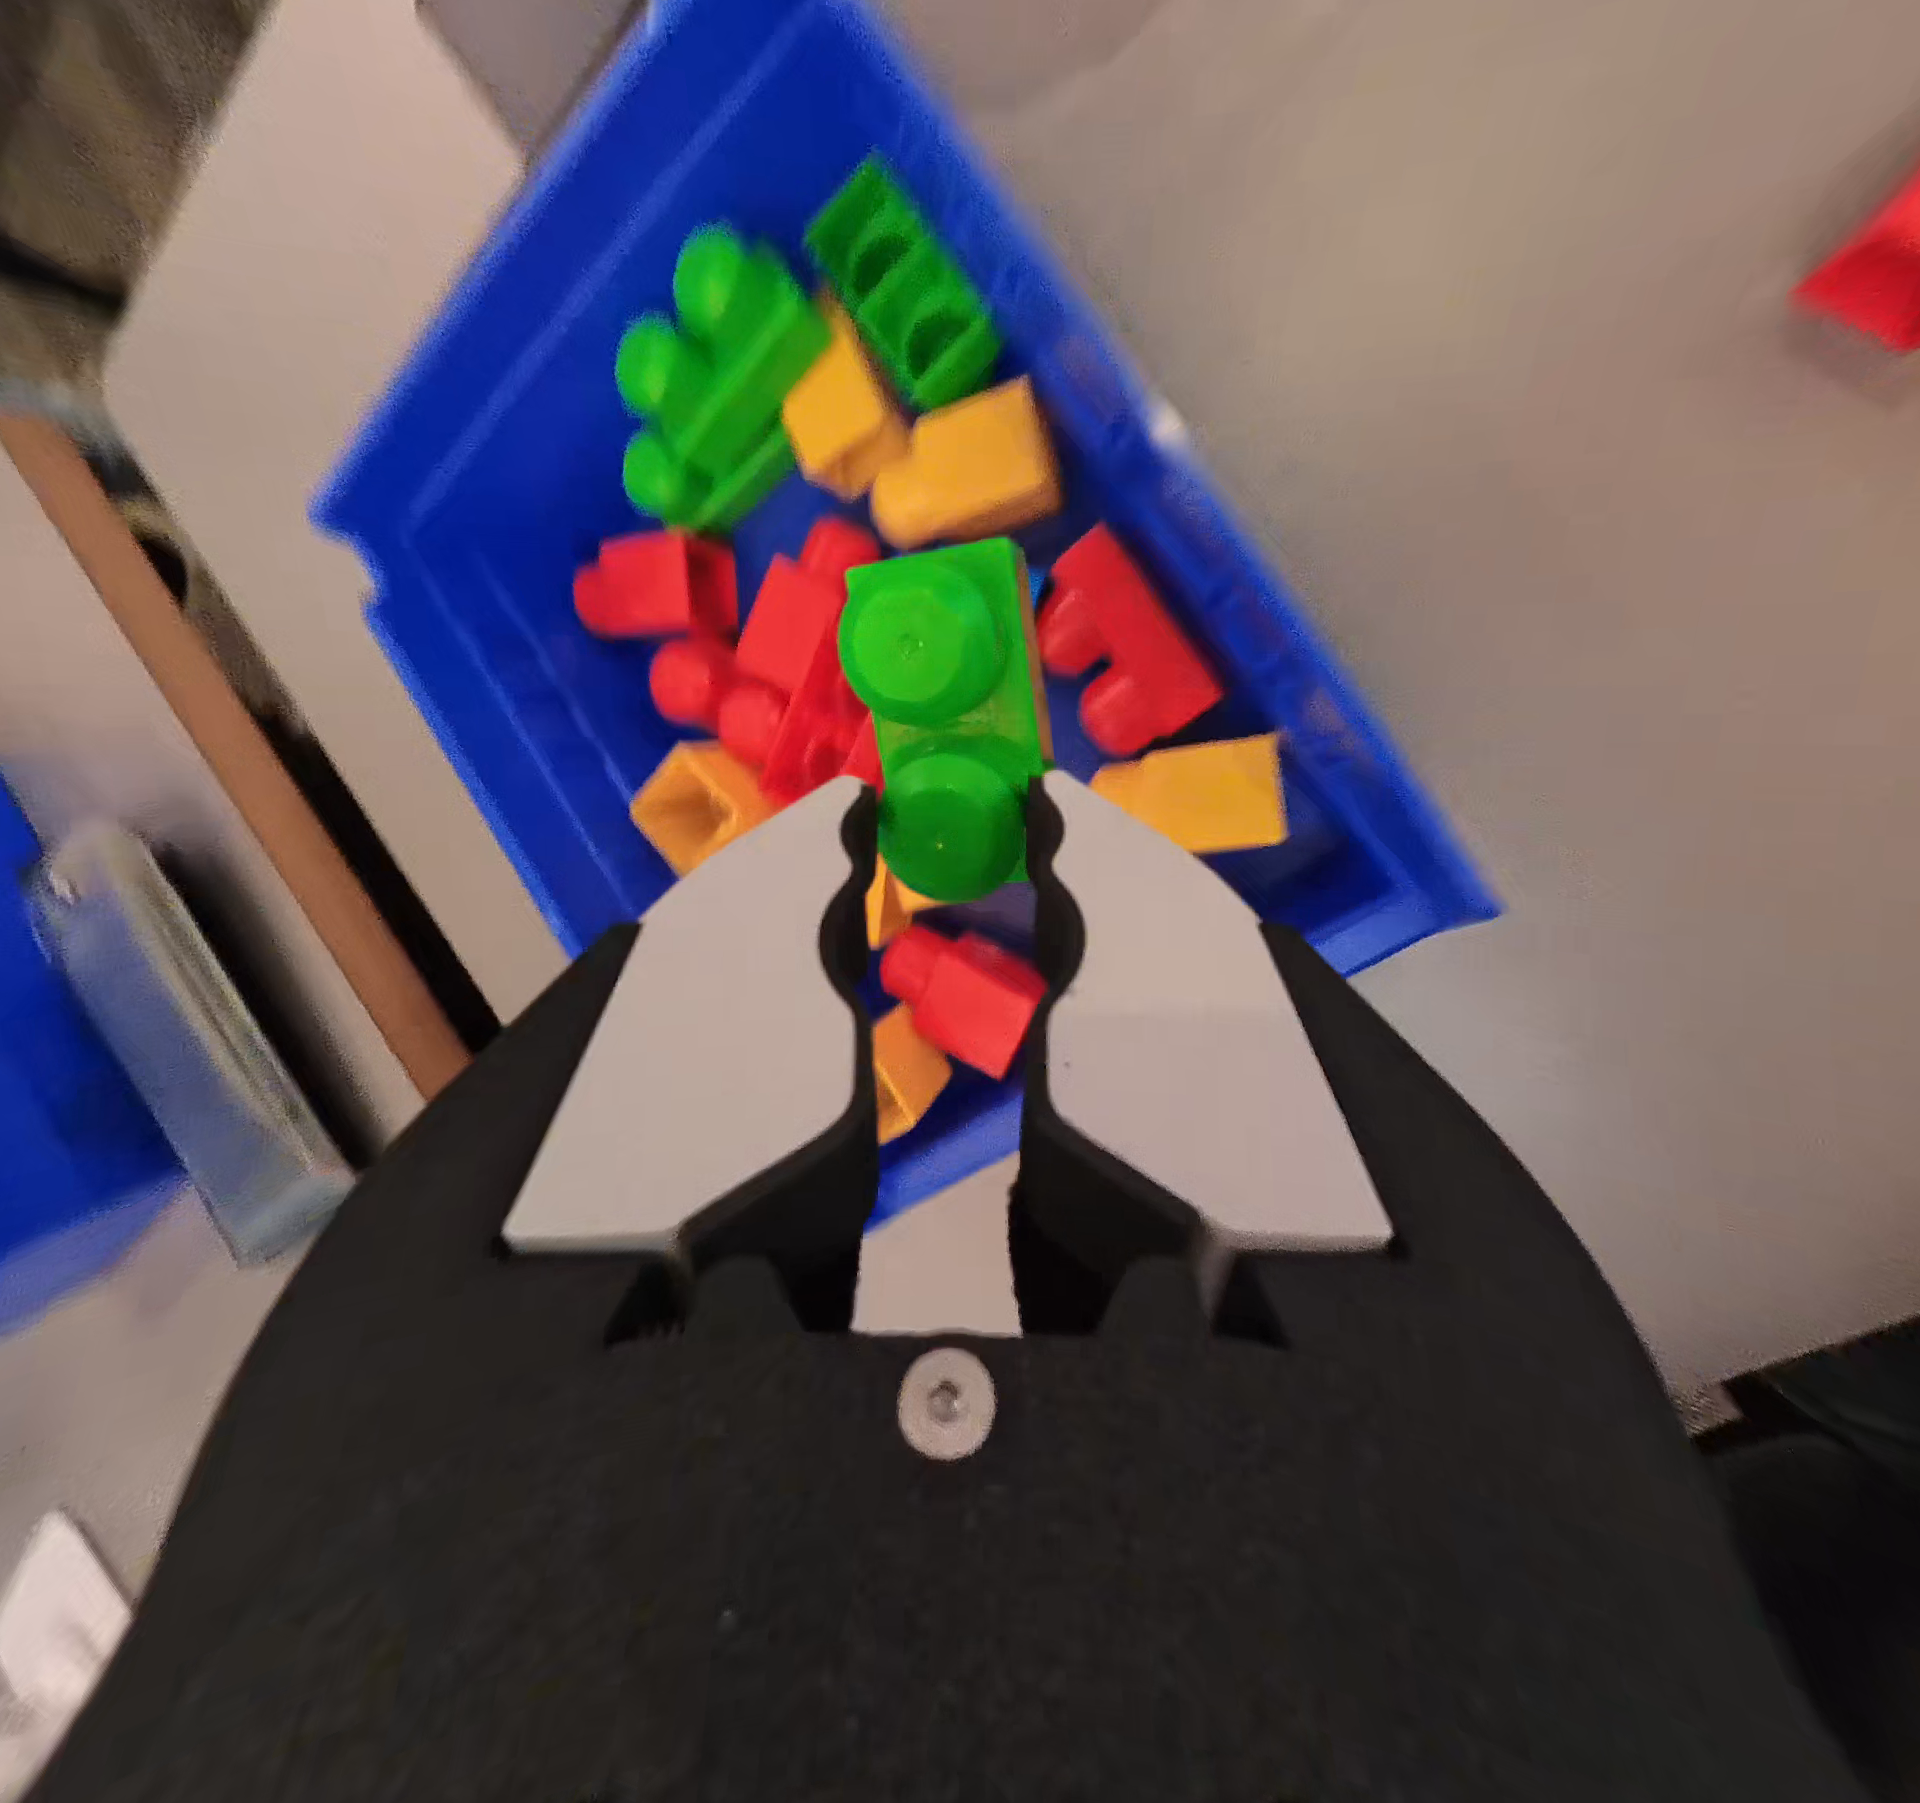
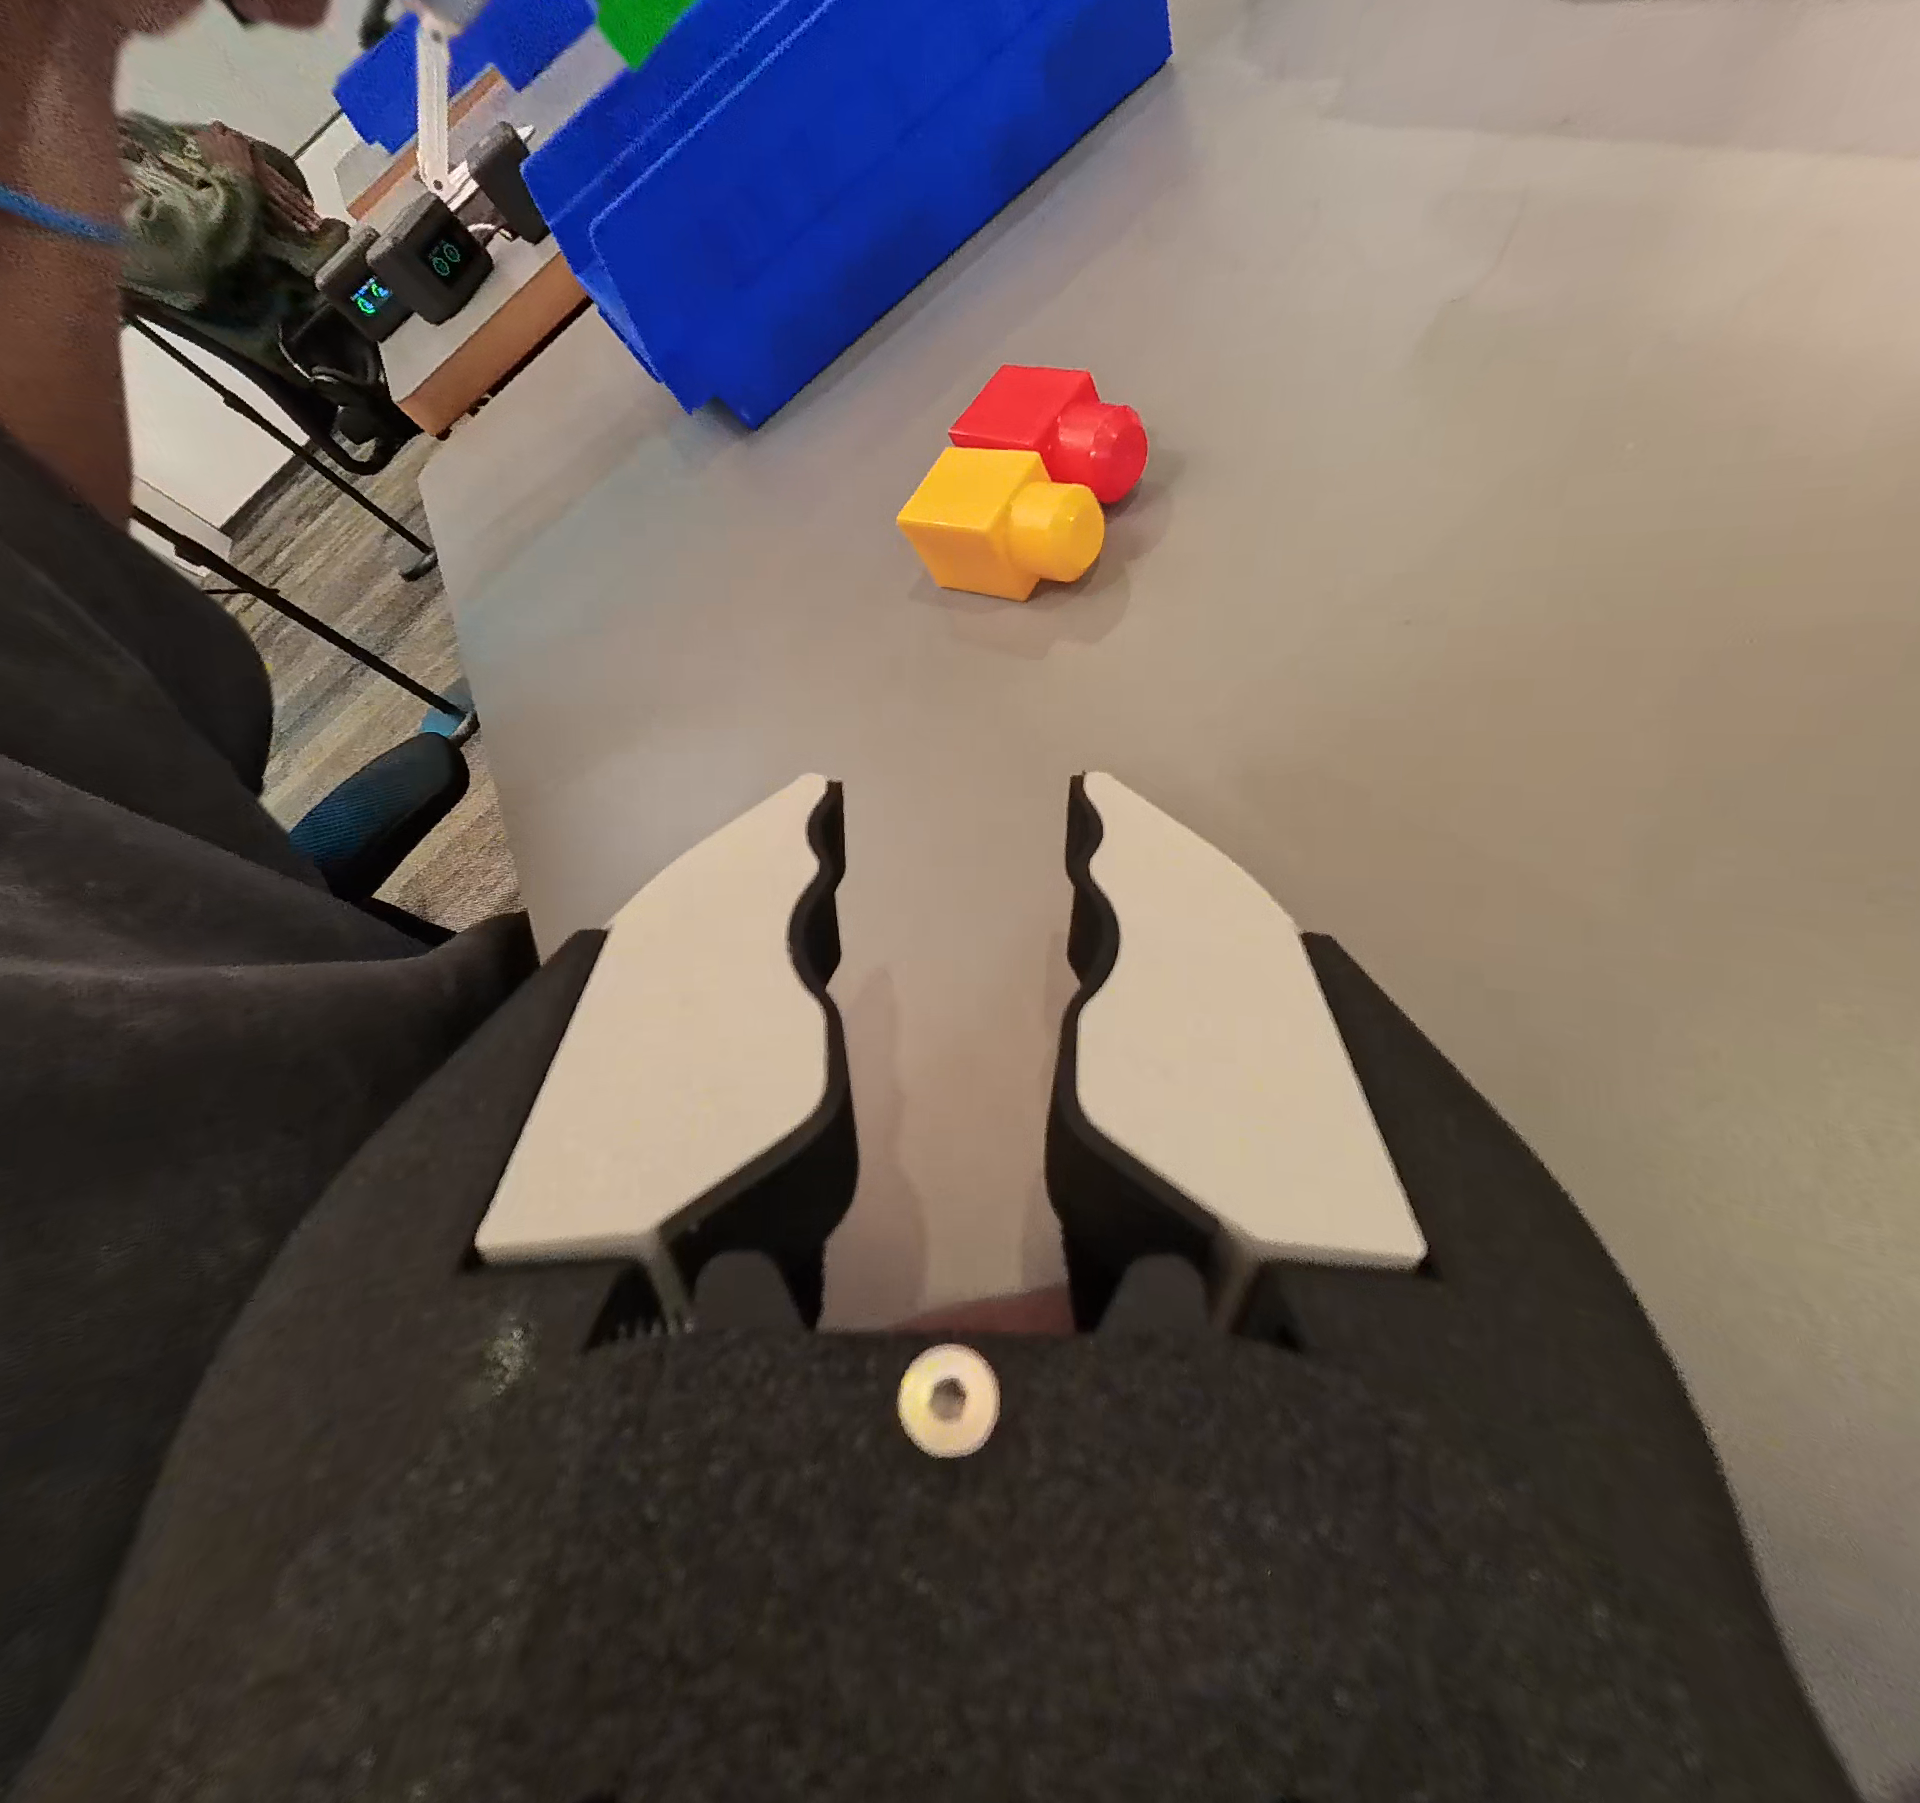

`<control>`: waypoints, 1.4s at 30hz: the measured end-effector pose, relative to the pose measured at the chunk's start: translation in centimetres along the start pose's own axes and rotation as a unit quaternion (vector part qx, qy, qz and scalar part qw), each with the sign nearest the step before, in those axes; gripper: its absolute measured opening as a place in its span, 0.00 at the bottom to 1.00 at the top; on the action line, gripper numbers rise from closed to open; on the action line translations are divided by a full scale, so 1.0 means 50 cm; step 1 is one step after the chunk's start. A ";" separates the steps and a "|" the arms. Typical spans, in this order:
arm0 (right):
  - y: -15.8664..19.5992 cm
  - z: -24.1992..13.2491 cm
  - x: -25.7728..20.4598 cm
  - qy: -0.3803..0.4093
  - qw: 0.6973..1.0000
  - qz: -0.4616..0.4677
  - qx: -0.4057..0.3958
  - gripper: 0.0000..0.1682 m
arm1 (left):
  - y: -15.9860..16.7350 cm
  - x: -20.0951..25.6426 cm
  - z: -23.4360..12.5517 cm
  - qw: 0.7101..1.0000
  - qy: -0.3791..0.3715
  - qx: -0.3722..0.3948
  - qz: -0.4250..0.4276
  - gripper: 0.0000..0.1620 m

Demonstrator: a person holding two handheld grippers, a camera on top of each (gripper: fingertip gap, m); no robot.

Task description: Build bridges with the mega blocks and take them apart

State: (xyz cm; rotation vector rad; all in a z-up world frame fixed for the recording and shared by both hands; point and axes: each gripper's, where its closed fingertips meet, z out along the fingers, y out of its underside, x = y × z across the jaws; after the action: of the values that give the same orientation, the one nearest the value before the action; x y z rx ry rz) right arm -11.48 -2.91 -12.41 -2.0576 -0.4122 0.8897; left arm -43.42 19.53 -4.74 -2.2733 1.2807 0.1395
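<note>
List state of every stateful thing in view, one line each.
left gripper: jaws shut on green block
green block: held above the bin
right gripper: jaws open, empty
blue bin: holds loose blocks
red block: on its side, on table
yellow block: on its side, touching red block

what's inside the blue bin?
Blue bin: loose red, green and yellow blocks. The left claw and its green block cover some; bin floor mostly hidden.
</note>
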 end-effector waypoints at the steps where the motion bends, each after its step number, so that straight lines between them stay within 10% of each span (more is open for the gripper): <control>1: 0.000 -0.001 -0.001 0.000 1.000 -0.001 0.001 0.24 | -0.034 0.014 -0.015 1.000 0.013 0.020 0.021 0.16; 8: -0.006 -0.005 -0.017 -0.001 1.000 -0.012 0.003 0.24 | -0.281 0.223 0.043 0.971 0.143 0.084 0.171 0.17; 14: -0.001 -0.006 -0.023 0.001 1.000 -0.016 0.002 0.24 | -0.370 0.443 0.181 0.929 0.236 0.058 0.280 0.17; 22: 0.007 -0.016 -0.020 0.003 1.000 -0.015 0.002 0.24 | -0.364 0.504 0.240 0.910 0.243 0.033 0.335 0.17; 29: 0.007 -0.026 -0.011 0.005 1.000 -0.008 0.004 0.24 | -0.311 0.466 0.155 0.935 0.238 0.067 0.255 0.49; 42: 0.024 -0.005 -0.013 -0.005 1.000 -0.014 -0.021 0.24 | -0.164 0.500 0.165 0.973 0.178 0.052 0.137 0.70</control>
State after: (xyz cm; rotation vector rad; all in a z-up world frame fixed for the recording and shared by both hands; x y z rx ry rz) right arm -11.80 -4.15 -12.99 -2.0809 -0.4666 0.8817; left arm -21.67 7.77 -16.99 -2.0825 1.7400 -0.2444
